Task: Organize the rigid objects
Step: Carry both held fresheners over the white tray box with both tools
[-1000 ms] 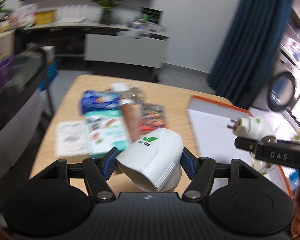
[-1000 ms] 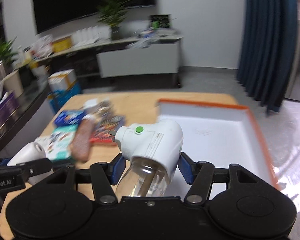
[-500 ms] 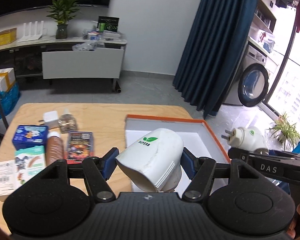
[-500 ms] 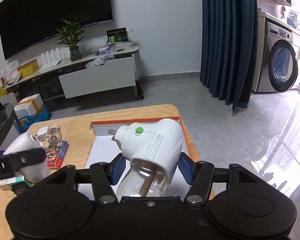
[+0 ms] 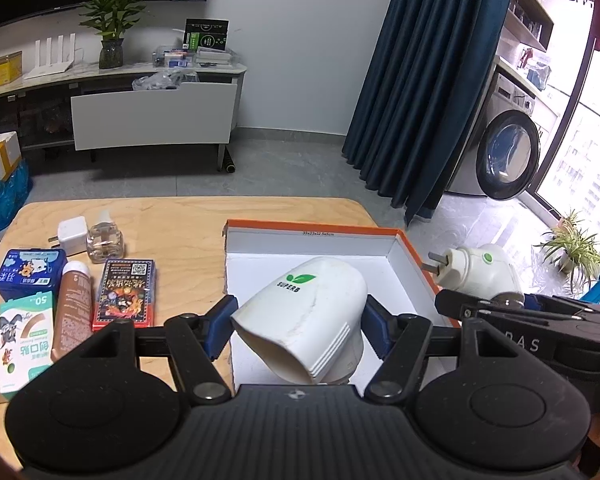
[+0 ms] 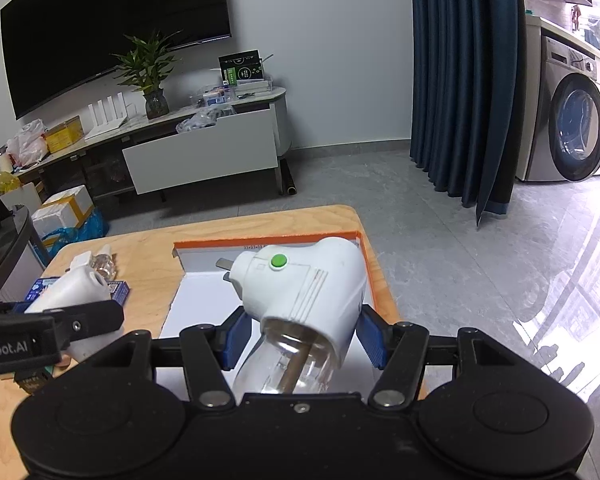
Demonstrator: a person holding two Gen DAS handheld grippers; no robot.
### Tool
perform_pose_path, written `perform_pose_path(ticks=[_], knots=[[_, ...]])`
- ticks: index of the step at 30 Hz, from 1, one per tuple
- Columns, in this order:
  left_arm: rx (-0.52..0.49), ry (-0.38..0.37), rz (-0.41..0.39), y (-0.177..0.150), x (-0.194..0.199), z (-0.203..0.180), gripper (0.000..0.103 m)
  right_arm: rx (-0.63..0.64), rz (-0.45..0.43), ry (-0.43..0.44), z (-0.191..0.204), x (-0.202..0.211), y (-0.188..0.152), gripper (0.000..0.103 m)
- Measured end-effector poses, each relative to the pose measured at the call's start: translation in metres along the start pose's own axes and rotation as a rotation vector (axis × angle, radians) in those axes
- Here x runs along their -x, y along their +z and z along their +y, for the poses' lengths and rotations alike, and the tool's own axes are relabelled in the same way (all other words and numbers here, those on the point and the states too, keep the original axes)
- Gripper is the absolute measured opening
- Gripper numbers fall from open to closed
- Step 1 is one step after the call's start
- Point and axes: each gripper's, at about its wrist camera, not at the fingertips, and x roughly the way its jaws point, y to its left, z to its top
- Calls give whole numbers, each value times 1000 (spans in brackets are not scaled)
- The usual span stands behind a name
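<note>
A white plug-in housing (image 5: 304, 320) is being clamped by the left gripper (image 5: 300, 330) over the orange-rimmed box (image 5: 312, 229), its base being hidden. One plug-in with bottle (image 6: 304, 304) is being clamped by the right gripper (image 6: 298, 336). Two loose pieces, a white plug (image 5: 72, 232) and a glass bottle (image 5: 104, 240), are being left on the table (image 5: 180, 224).

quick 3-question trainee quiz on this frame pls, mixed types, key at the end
1. True or false: the left gripper is shut on the white SUPERB housing.
2. What does the right gripper hold? A) the card box B) the white plug-in unit with a clear bottle C) the brown tube
3. Fill in: the orange-rimmed box sits on the wooden table and, in the left wrist view, lies to the ____ of the card box.

Key: 1 true; 2 B, the white plug-in unit with a clear bottle; 3 right.
</note>
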Motion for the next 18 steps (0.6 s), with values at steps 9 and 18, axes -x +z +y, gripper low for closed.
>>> perform_pose_path(ticks=[9,18], knots=[[-22,-13,4,8,-9,-6,67,1,3,0,0,-13,8,70],[-25,-27,12,12,-19,-8,67,7,14,-8,1,-22,15,70]])
